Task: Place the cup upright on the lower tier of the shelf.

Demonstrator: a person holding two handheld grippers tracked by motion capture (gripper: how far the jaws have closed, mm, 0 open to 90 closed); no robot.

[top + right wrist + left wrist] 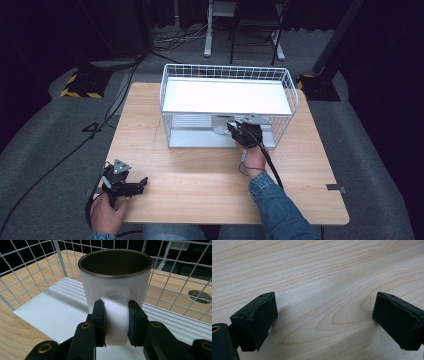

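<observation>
1. Gripping the white mug (115, 282) by its handle (116, 320), the right gripper (116, 323) has both jaws pressed against it
2. The mug stands upright on the lower level of the white wire rack (226, 75), at 12 o'clock on the wooden table (200, 185)
3. The left gripper (324, 320) rests at 8 o'clock on the table, jaws spread wide over bare wood

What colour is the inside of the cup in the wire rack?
Dark grey metal inside the white cup with a handle; clearest in the right gripper view.
</observation>
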